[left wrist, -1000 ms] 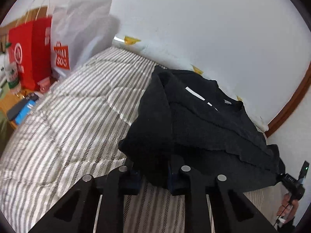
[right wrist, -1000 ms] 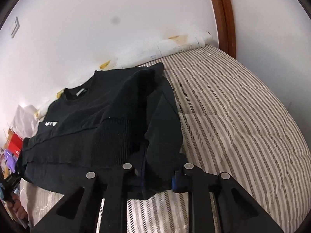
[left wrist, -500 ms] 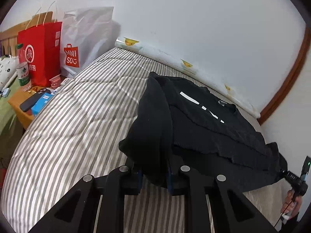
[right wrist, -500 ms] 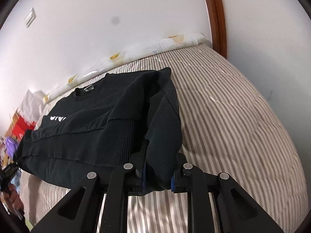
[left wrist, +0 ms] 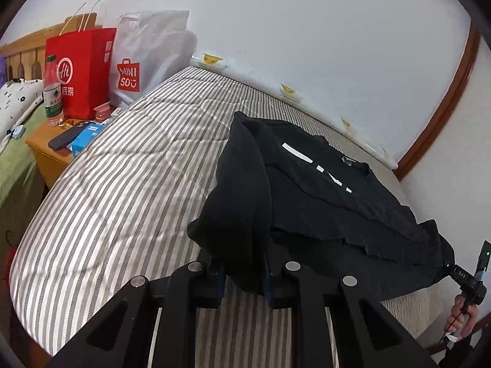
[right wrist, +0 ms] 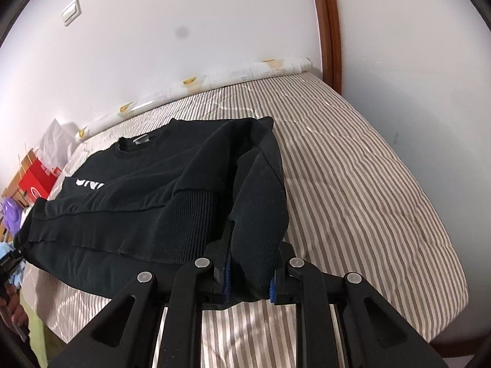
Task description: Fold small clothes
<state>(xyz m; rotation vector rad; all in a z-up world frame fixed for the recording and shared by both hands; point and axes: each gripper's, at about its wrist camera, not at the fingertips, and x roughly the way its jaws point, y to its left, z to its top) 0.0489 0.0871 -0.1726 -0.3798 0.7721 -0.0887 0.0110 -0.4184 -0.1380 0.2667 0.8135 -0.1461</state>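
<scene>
My left gripper [left wrist: 244, 279] pinches a bunched corner of the black knit sweatshirt with white chest lettering [left wrist: 307, 190], its blue-padded fingers [left wrist: 219, 277] pressed against the cloth from both sides; my right gripper [right wrist: 248, 279] pinches the opposite corner of the same sweatshirt [right wrist: 147, 196] in the same way, fabric filling the gap between its pads; the sweatshirt spans between my two grippers, its near edge lifted, its collar end lying on the brown-and-white striped mattress [left wrist: 129, 184] near the white wall [left wrist: 307, 30]; both sleeves lie folded across the front, a ribbed cuff showing in the right wrist view; beyond the mattress, in the left wrist view, a red paper shopping bag [left wrist: 81, 70] and a white plastic shopping bag [left wrist: 144, 58] stand beside a clear plastic water bottle [left wrist: 52, 92] on a wooden bedside table [left wrist: 46, 150].
</scene>
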